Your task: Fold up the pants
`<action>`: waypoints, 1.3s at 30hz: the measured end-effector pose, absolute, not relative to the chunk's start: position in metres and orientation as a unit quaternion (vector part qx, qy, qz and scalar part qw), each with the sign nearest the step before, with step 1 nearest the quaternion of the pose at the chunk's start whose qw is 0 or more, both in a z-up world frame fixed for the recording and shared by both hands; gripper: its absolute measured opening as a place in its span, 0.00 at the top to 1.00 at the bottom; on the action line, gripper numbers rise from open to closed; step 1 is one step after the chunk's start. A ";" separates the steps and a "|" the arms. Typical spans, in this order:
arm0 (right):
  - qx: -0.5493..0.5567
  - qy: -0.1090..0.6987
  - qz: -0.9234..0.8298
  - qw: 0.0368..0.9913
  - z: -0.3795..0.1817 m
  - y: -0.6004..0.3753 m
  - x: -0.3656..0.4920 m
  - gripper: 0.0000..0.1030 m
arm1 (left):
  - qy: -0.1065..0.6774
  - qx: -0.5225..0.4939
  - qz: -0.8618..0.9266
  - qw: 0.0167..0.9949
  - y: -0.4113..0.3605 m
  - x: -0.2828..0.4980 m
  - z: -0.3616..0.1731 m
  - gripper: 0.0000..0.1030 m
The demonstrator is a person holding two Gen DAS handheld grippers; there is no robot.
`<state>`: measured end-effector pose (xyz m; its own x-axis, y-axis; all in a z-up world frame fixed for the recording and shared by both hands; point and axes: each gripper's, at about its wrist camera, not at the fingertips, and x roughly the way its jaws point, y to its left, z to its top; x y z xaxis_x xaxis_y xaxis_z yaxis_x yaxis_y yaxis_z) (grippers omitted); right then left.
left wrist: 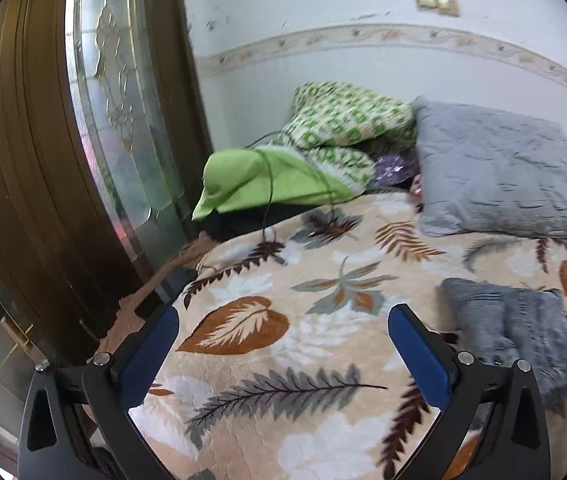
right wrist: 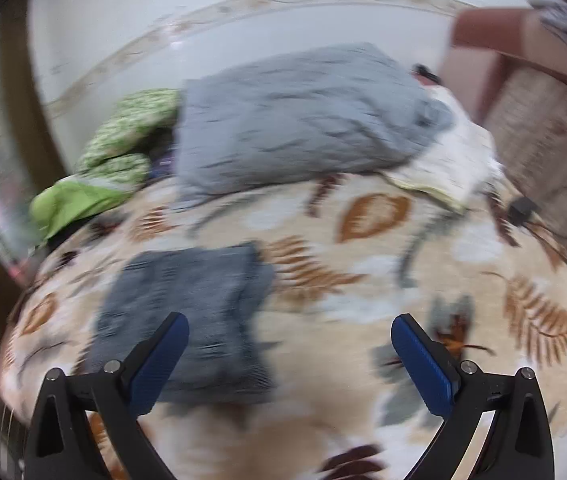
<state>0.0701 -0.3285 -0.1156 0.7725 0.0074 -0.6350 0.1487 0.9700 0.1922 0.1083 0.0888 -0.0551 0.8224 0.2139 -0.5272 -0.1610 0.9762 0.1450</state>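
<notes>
**Grey pants folded on a leaf-print bedspread, both grippers empty above it**

Grey pants [right wrist: 187, 316] lie as a compact, roughly rectangular bundle on the leaf-print bedspread [left wrist: 283, 280]; the folding appears largely done. In the right wrist view the bundle sits at about 9 o'clock of centre, partly behind the left blue pad. In the left wrist view the pants [left wrist: 523, 332] lie at about 4 o'clock, just beyond the right pad.

Left gripper [left wrist: 283, 328]: jaws spread wide, nothing between them, aimed down at bare bedspread beside the bundle. Right gripper [right wrist: 289, 336]: jaws likewise wide apart and holding nothing, apparently above the bedspread, with the near edge of the pants under its left finger. The right view is motion-blurred, so contact with the cloth cannot be judged.

Risks: a finger grazing the bundle could drag the top layer and spoil the fold. A pinch taken too deep might also catch the soft bedspread beneath. A grey pillow [left wrist: 499, 168] and a green quilt [left wrist: 323, 148] lie at 12 o'clock, well apart.
</notes>
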 end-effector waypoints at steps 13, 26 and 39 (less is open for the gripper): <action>0.060 0.270 0.097 0.956 -0.051 -0.208 0.017 0.00 | 0.251 0.057 0.050 0.965 0.058 0.040 -0.014 0.00; 0.056 0.245 0.102 0.962 -0.028 -0.207 -0.019 0.00 | 0.230 0.053 0.040 0.971 0.047 0.008 0.004 0.00; 0.066 0.240 0.082 0.965 -0.028 -0.223 -0.022 0.00 | 0.221 0.060 0.025 0.973 0.038 0.002 0.007 0.00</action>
